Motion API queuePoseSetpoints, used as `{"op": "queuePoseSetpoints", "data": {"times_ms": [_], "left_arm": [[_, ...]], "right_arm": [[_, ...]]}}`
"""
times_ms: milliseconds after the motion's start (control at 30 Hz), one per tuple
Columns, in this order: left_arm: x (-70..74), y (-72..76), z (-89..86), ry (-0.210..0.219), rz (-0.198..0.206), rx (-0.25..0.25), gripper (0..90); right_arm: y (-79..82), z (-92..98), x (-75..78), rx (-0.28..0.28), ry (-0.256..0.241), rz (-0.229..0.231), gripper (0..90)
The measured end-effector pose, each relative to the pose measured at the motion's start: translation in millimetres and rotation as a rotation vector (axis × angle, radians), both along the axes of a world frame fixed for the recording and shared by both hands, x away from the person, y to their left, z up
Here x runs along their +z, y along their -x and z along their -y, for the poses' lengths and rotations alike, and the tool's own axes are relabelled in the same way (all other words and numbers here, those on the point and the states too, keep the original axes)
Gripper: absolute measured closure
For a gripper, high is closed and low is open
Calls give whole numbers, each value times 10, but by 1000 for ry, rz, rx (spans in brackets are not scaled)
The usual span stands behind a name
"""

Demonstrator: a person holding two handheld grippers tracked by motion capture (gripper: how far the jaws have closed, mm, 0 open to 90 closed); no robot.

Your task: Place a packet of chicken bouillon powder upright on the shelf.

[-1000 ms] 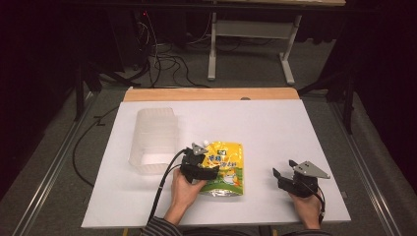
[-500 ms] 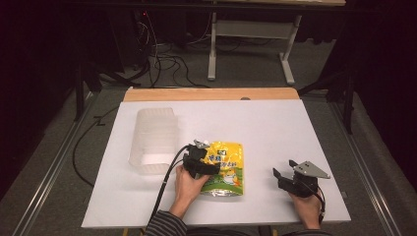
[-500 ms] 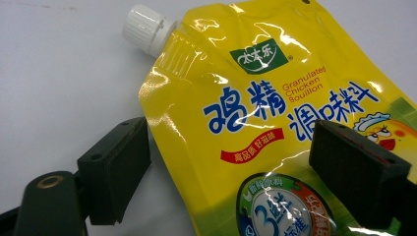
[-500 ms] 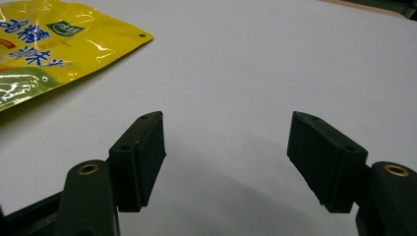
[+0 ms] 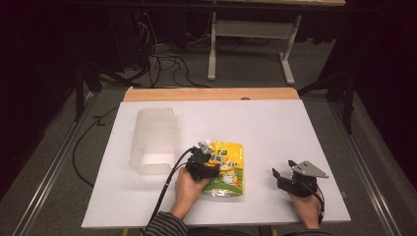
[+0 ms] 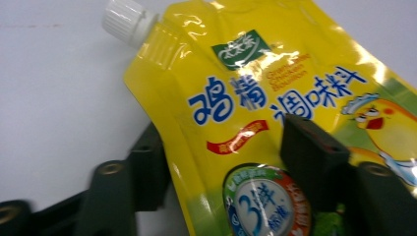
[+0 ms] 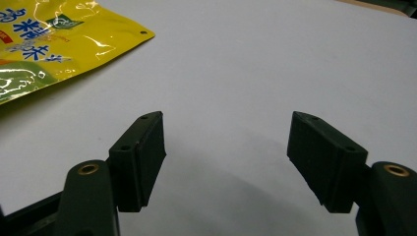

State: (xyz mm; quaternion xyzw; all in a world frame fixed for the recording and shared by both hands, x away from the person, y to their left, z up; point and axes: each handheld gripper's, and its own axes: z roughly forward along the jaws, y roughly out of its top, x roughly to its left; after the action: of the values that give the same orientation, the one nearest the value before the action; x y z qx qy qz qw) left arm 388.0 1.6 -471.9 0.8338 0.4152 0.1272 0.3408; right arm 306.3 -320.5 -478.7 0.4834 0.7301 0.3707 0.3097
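While the yellow pouch (image 5: 225, 168) lies low in the middle of the frame, the left gripper (image 6: 223, 167) straddles its edge, jaws apart; closing looks next. The right gripper (image 7: 226, 162) waits wide, lower right.

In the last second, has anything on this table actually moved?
Barely. The left tool edged slightly forward over the yellow pouch, one jaw on top, one beneath its edge. The pouch, the clear plastic bin and the open right tool stayed put.
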Motion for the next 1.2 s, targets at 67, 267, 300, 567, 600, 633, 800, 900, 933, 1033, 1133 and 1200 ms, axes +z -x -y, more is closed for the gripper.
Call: {"op": "queuePoseSetpoints", "data": {"times_ms": [67,267,300,567,600,633,800,900,933,1033,1133,1200], "left_arm": [[1,40,29,11,5,-24,557],[4,46,27,10,6,-42,746],[4,45,25,14,3,-49,746],[14,15,-27,70,-31,-81,875],[23,21,-28,75,-23,-84,875],[38,29,-30,89,-14,-87,877],[186,62,-106,196,-2,-104,879],[287,124,-122,203,26,-124,879],[321,145,-129,216,35,-132,881],[460,229,-137,240,71,-172,882],[553,274,-146,261,84,-200,883],[587,292,-153,264,91,-210,883]], "right_arm": [[0,-2,-1,-3,-1,-2,309],[-3,0,-1,0,-2,-3,309],[-3,0,-1,0,-2,-3,309],[4,12,4,1,-7,4,307],[4,12,4,1,-6,4,306],[6,10,3,1,-8,6,306],[5,9,3,1,-7,5,306],[9,9,4,-1,-9,7,306],[8,9,3,-1,-8,7,305],[12,12,5,3,-7,11,305],[16,12,5,1,-11,10,305],[16,13,5,1,-12,13,306]]}}
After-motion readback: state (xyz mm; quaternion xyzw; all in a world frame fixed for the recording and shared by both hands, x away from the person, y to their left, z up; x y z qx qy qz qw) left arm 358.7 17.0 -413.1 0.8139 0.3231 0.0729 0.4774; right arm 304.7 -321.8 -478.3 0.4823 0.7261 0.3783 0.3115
